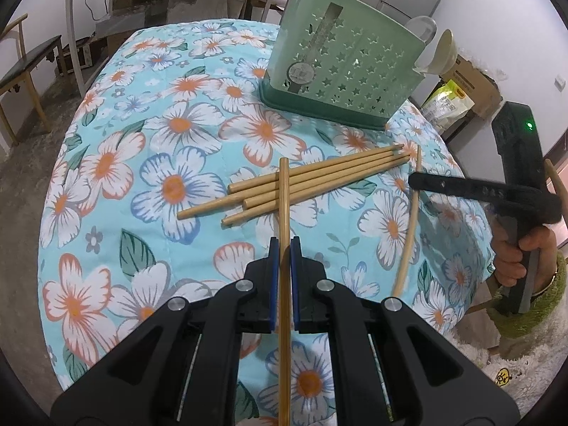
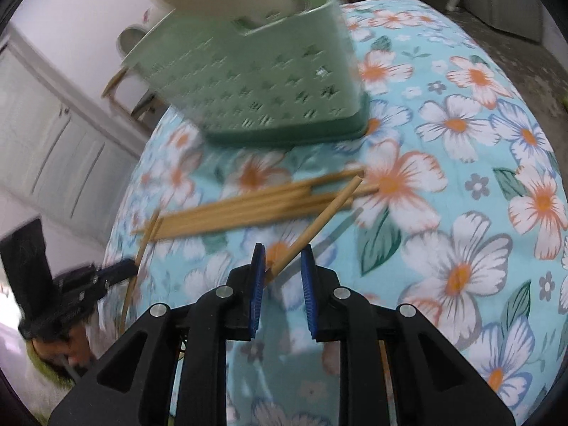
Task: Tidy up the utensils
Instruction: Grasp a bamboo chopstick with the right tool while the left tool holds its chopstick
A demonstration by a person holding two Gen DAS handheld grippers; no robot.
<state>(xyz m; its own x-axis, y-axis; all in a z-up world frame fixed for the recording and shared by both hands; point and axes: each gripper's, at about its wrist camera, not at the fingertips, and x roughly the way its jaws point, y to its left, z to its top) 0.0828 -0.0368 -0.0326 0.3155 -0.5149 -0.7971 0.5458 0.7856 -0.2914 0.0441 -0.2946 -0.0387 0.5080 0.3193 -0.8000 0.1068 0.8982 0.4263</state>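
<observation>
- Left tongs (image 1: pixel 284 248) pinched tight on one chopstick (image 1: pixel 284 213), which runs up between the blue pads and stands above the pile of chopsticks (image 1: pixel 305 181) on the flowered table (image 1: pixel 106 163).
- Right tongs (image 2: pixel 282 261) parted a little, with another chopstick (image 2: pixel 319 223) slanting through the gap; seems to lean on the left pad only, so not firmly clamped as far as can be told.
- Green holder (image 1: pixel 340 67) upright at the far side of the table, spoons already in it; one loose chopstick (image 1: pixel 408 227) apart from the pile, near the right edge.
- Risk: right-hand stick slipping out or swinging askew, given the slack hold and the blur of motion in that view.
- Risk: held sticks knocking the pile and scattering it.
- Both tongs angled steeply down toward the table; right hand (image 1: pixel 525 252) wrapped round its handle at the table edge.
</observation>
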